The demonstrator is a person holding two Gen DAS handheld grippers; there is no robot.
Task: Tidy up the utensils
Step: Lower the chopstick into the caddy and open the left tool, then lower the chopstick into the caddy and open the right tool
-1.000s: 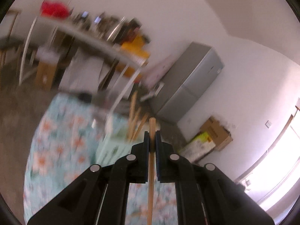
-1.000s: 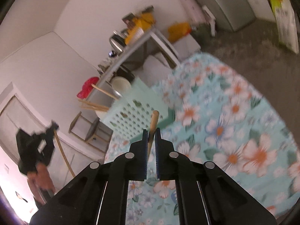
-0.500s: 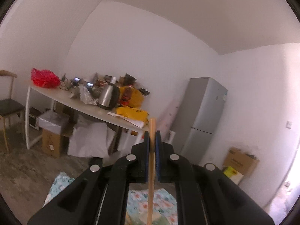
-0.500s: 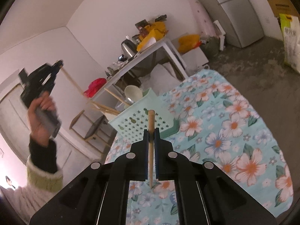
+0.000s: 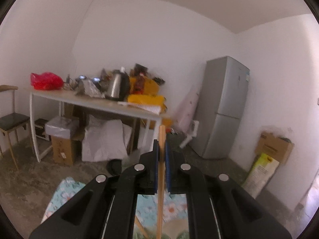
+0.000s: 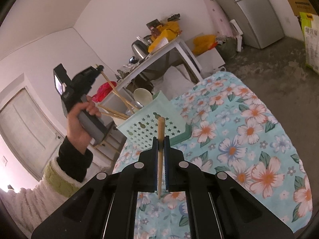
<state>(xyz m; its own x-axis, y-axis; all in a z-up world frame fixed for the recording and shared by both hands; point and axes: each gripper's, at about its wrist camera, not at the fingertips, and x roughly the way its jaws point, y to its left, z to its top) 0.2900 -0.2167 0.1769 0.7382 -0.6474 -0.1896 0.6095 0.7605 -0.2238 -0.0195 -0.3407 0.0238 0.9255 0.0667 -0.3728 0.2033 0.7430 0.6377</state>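
Both grippers have a wooden chopstick pinched at this point. The right gripper (image 6: 161, 139) has its fingers (image 6: 167, 149) clamped tight on a chopstick (image 6: 160, 139) that stands nearly upright between them, blunt end sticking up above the tips and the thin end hanging down over the floral cloth (image 6: 249, 139) covering the desk. Just past the fingertips sits the mint-green perforated basket (image 6: 151, 127), at the far left edge of the cloth. Behind it there are a few more chopsticks (image 6: 113, 113) and a pale spoon (image 6: 142, 96) poking up and leaning off to the left.

The left gripper (image 5: 161, 149) is the same story: fingers (image 5: 167, 159) closed on a second chopstick (image 5: 161, 179) running vertically through them. From the right wrist view you can see that left gripper held up high on the left in the person's hand (image 6: 83, 119), above and left of the basket, with the stick angling down toward the basket. The sleeve (image 6: 59, 179) is dark at the cuff with a greenish fleece layer.

Its own camera mostly looks across the room: a cluttered white table (image 5: 95, 101) with a kettle (image 5: 116, 85) and a red bag (image 5: 45, 80), a grey fridge (image 5: 223, 107) on the right, cardboard boxes (image 5: 275, 147) by the wall. Only a sliver of the floral cloth shows at the bottom.
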